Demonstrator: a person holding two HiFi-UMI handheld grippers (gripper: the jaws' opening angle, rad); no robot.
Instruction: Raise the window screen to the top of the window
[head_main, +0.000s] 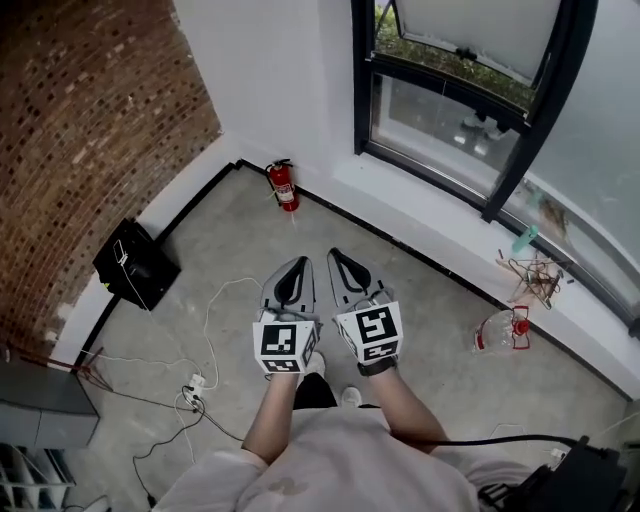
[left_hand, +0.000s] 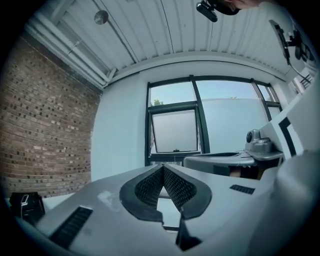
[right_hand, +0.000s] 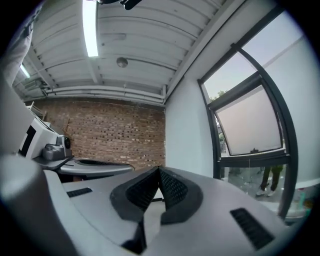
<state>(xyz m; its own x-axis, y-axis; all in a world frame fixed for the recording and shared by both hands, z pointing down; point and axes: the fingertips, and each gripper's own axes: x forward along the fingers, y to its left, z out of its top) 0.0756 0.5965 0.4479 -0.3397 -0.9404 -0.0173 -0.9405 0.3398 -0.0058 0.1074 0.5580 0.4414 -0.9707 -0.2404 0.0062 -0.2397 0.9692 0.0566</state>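
Observation:
The window screen (left_hand: 175, 131) is a pale panel in the dark-framed window (head_main: 520, 150), with a small pull (left_hand: 175, 150) at its bottom edge. It also shows at the right of the right gripper view, screen (right_hand: 250, 122), and at the top of the head view, screen (head_main: 470, 25). My two grippers are held side by side over the floor, well short of the window. The left gripper (head_main: 297, 264) (left_hand: 163, 167) is shut with nothing between its pads. The right gripper (head_main: 336, 254) (right_hand: 159, 171) is likewise shut and empty, and it points toward the corner beside the window.
A red fire extinguisher (head_main: 285, 186) stands at the wall's foot. A black box (head_main: 135, 265) sits by the brick wall (head_main: 90, 130). Cables and a power strip (head_main: 195, 385) lie at the left. A clear bottle (head_main: 505, 330) and loose sticks (head_main: 535, 275) lie by the sill.

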